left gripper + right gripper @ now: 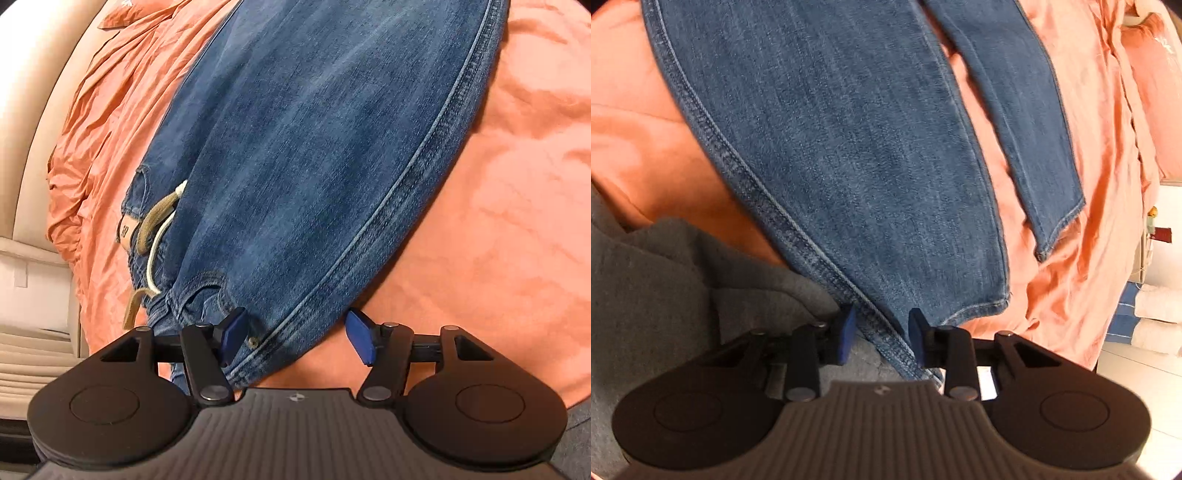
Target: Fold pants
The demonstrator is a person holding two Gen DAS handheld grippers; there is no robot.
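The blue denim pants (314,155) lie flat on an orange bed sheet (517,184), filling the centre of both wrist views.

Left tool (295,338): jaws stand wide apart. The waistband corner of the pants, with its stitched side seam, lies between the blue pads (233,334); the 9 o'clock pad touches the denim, the 3 o'clock pad stands clear over bare sheet. Nothing is gripped.

Right tool (882,334): jaws stand narrow, straddling the stitched seam near the leg hem (975,308). Whether the pads press the denim cannot be told.

Edges and clearance:
- In the left view, open sheet extends from 1 to 4 o'clock of the pants.
- In the right view, a second leg (1034,129) lies at 1 o'clock, apart from the first, with sheet showing between them.

Surroundings:
- A drawstring cord (159,229) and a waist label (125,232) protrude at 9 o'clock of the left tool.
- Rumpled sheet lies at 10 o'clock.
- Grey fabric (665,288) lies at 9 o'clock, touching the right tool.
- Folded towels (1156,314) sit at 3 o'clock, off the bed.
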